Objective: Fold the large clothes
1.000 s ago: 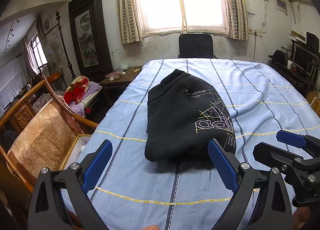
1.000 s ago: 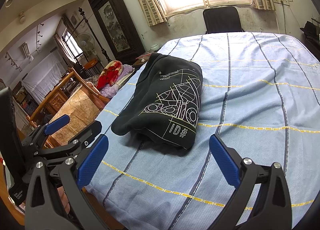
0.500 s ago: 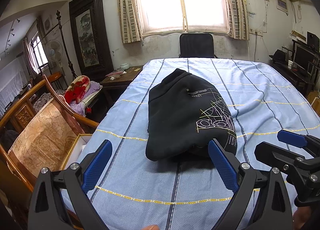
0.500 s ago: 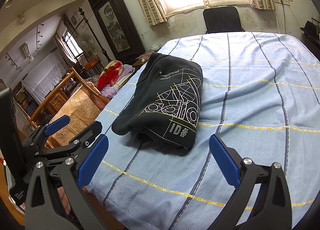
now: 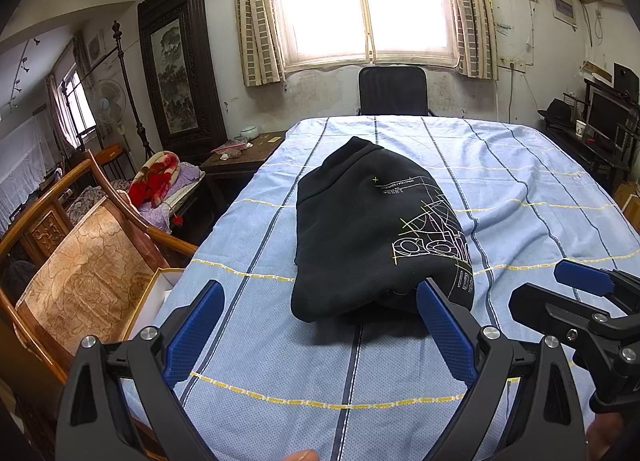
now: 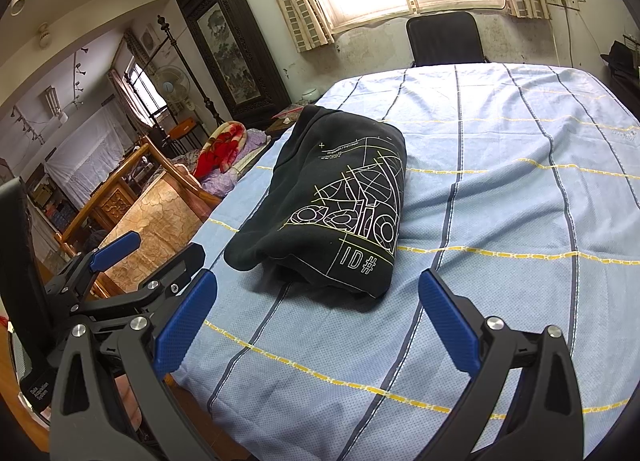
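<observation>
A black sweatshirt (image 5: 360, 233) with a white and yellow line print lies folded into a thick bundle on the blue striped cloth (image 5: 520, 189) of the table. It also shows in the right wrist view (image 6: 336, 201). My left gripper (image 5: 320, 325) is open and empty, held just short of the bundle's near edge. My right gripper (image 6: 316, 313) is open and empty, also just short of the bundle. The right gripper shows at the right of the left wrist view (image 5: 580, 301), and the left gripper at the left of the right wrist view (image 6: 120, 261).
A wooden armchair (image 5: 80, 269) with a tan cushion stands close to the table's left edge. A black office chair (image 5: 392, 91) stands at the far end under the window. A dark side table (image 5: 240, 157) and bedding lie to the left.
Both views have shifted very slightly closer to the bundle. The sweatshirt has not moved and both grippers stay open.
</observation>
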